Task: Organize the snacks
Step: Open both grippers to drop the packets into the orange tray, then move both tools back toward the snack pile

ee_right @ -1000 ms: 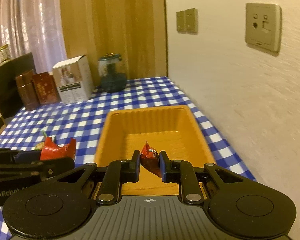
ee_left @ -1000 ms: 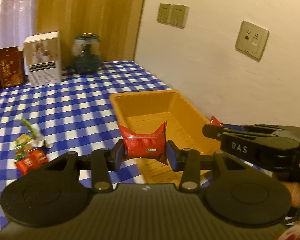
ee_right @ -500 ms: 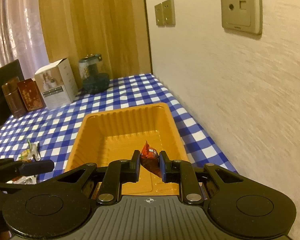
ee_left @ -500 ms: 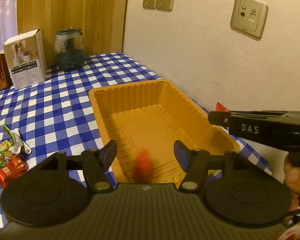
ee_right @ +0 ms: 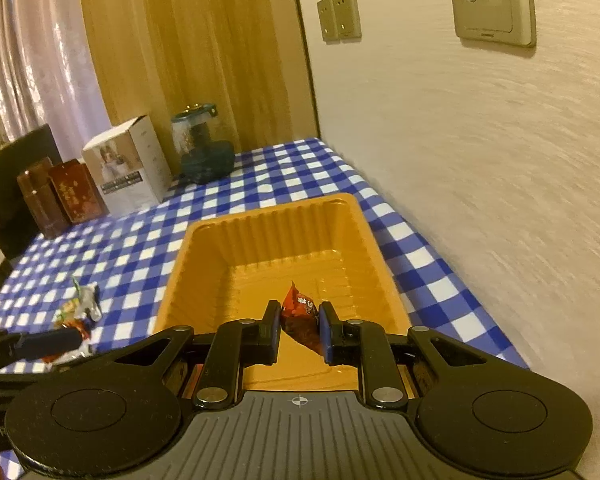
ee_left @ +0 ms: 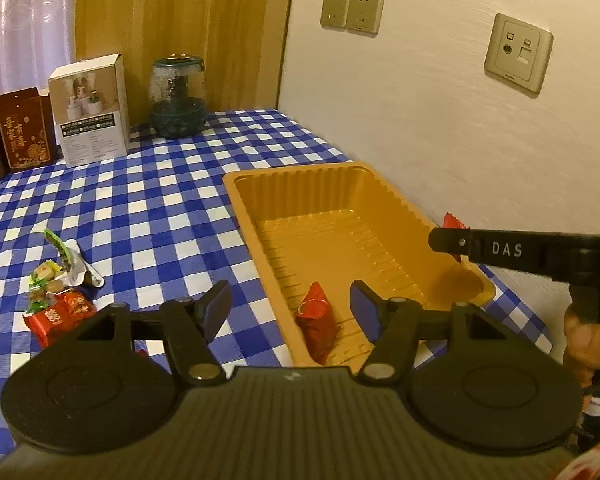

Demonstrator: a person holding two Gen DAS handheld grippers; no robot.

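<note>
While the left gripper (ee_left: 290, 306) opens its jaws wider, clear of the red foil snack packet (ee_left: 315, 322) lying inside the ribbed orange plastic tray (ee_left: 236, 184), the right gripper (ee_right: 299, 326) clamps a second red foil packet (ee_right: 300, 318) over the tray. Each packet looks light, soft and crinkly, likely slippery; grip it across its padded middle. The left wrist view alone shows the dropped packet; both views show the remaining wrapped snacks (ee_left: 58, 292) on the blue checked tablecloth (ee_left: 140, 200).
</note>
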